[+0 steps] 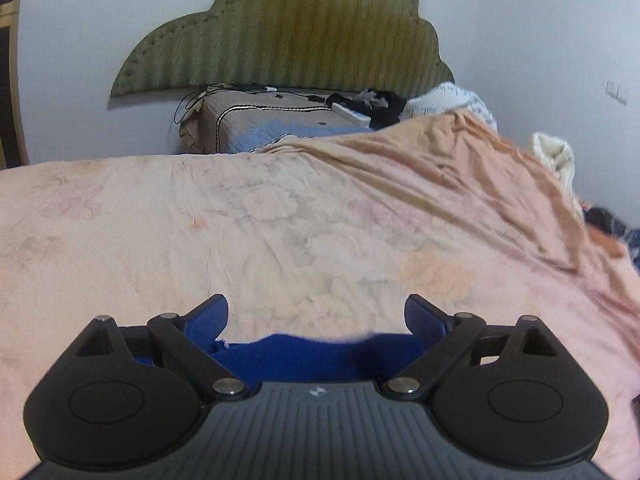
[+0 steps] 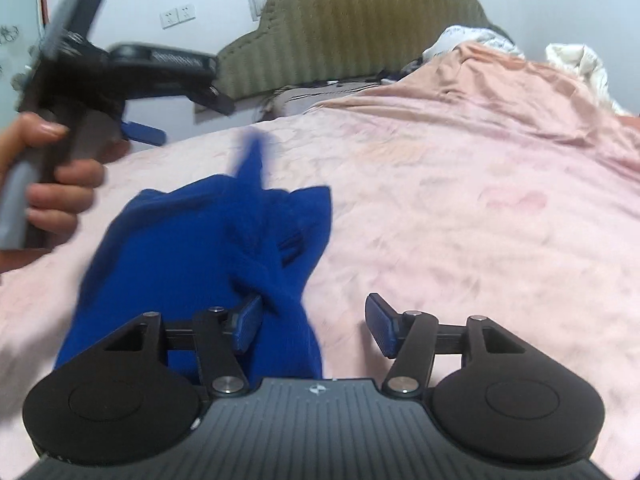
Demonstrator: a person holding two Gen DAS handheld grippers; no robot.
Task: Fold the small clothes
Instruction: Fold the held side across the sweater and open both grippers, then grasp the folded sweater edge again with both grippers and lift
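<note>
Blue garment (image 2: 208, 264) sits bunched on the pink bedspread (image 2: 460, 220), near-left in the right wrist view, one corner sticking up, blurred. Both claws open: left claw (image 1: 316, 314) has its jaws wide with only a blue hem below them, right claw (image 2: 314, 326) has its left pad against a fold, nothing pinched. Our read: cloth just laid down, needs flattening. We'd take two near corners, pull apart evenly, lay it flat, then fold toward the headboard (image 1: 280, 40).
</note>
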